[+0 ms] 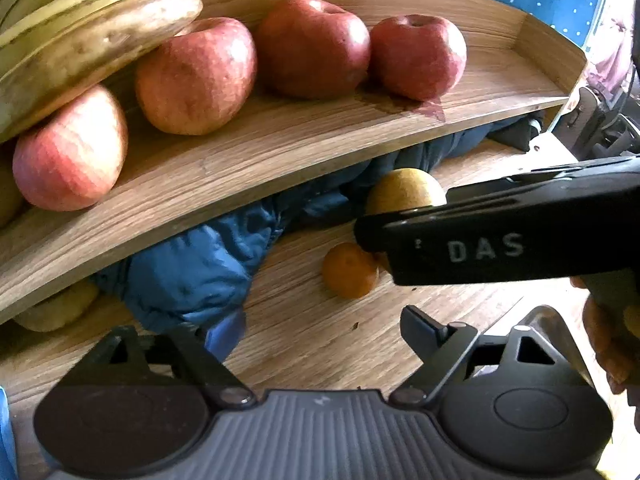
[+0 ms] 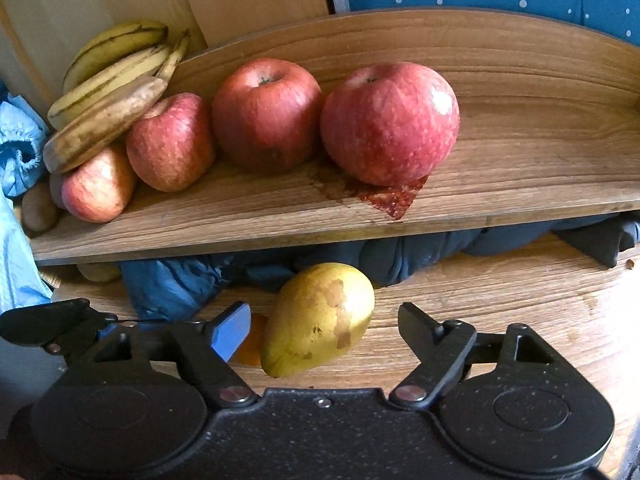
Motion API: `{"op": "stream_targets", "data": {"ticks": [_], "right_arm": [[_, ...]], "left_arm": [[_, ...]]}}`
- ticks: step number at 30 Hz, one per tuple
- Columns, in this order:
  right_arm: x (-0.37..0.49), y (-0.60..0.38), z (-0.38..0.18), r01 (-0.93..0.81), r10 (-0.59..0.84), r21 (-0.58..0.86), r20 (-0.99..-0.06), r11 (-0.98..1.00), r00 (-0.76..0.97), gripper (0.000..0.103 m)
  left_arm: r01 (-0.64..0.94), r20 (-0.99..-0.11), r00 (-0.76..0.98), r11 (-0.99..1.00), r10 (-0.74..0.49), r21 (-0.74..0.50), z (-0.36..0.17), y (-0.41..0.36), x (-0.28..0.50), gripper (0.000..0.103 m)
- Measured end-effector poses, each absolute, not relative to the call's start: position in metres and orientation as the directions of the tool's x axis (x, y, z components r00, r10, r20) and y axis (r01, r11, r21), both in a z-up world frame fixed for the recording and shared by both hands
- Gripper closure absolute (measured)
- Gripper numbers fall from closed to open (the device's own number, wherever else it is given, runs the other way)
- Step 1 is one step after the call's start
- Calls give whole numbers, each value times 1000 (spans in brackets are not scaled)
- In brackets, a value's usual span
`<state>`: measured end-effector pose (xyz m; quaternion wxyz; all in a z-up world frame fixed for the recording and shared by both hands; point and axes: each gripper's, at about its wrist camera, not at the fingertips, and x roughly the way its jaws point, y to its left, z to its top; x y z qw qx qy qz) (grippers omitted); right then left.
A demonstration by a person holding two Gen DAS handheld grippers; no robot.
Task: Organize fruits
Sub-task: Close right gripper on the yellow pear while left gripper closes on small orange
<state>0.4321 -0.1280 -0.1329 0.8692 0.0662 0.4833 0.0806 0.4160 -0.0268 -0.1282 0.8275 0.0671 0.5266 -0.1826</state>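
A: How are the fingers of the right gripper (image 2: 322, 330)?

B: They stand wide apart. The yellow-green pear (image 2: 320, 318) lies between them on the wooden table (image 2: 520, 304). There is a gap on each side of it, so the pads do not press on it. It is not held.

A: And the left gripper (image 1: 298, 334)?

B: Its fingers are spread too, with nothing between them, only bare table. A small orange (image 1: 349, 270) lies a little way ahead of it. The right gripper's black arm reaches across just past the orange.

A: Where is the other fruit?

B: Up on the wooden shelf (image 2: 520, 128). Four red apples (image 2: 267, 114) sit in a row, close together. The bananas (image 2: 112, 88) rest on top of the apples at the left end.

A: Is there room on the shelf?

B: Yes, the right half is bare wood. It has a raised wall at the back and a low front edge. There is a dark red stain by the rightmost apple.

A: What is under the shelf?

B: A crumpled blue cloth (image 1: 192, 264) fills the space, just behind the pear.
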Motion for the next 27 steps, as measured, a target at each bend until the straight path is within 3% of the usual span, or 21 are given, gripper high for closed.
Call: {"op": "stream_targets", "data": {"ticks": [15, 27], "right_arm": [[430, -138, -134, -57, 213, 215, -831, 975, 514, 38], [415, -151, -123, -21, 206, 229, -830, 973, 518, 39]], "left_arm": [[421, -872, 415, 904, -262, -71, -122, -27, 414, 31], [423, -863, 425, 903, -272, -77, -125, -27, 421, 43]]}}
